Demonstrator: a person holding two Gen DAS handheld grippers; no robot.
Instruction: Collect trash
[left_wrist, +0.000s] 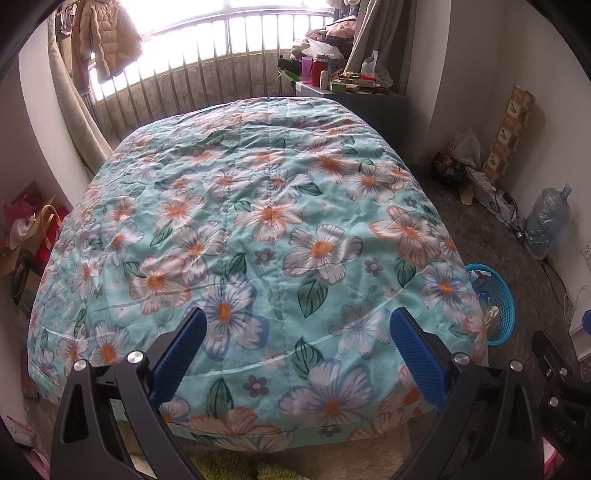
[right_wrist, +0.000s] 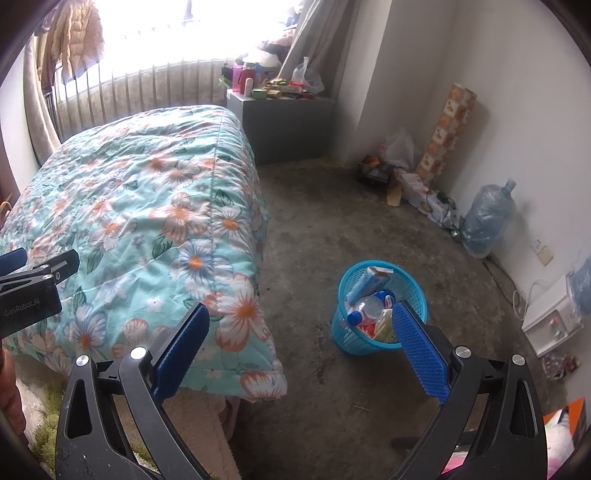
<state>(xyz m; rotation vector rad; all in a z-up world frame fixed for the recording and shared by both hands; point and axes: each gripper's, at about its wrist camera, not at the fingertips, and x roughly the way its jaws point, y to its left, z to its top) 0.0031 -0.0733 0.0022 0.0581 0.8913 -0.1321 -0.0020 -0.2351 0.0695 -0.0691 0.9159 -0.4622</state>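
Observation:
A blue plastic basket (right_wrist: 354, 332) stands on the floor right of the bed. It holds trash: a tube box (right_wrist: 369, 282), a plastic bottle (right_wrist: 367, 308) and wrappers. The basket also shows in the left wrist view (left_wrist: 504, 299), partly hidden by the quilt. My right gripper (right_wrist: 301, 310) is open and empty, above the floor between the bed corner and the basket. My left gripper (left_wrist: 295, 317) is open and empty, over the foot of the floral quilt (left_wrist: 258, 221). The left gripper also shows at the left edge of the right wrist view (right_wrist: 37, 266).
The bed with the quilt (right_wrist: 129, 206) fills the left. A grey cabinet (right_wrist: 284, 125) with bottles and boxes stands by the window. A large water jug (right_wrist: 487, 218), bags, cables and a patterned roll (right_wrist: 448, 129) line the right wall. A white device (right_wrist: 552, 314) sits near the wall.

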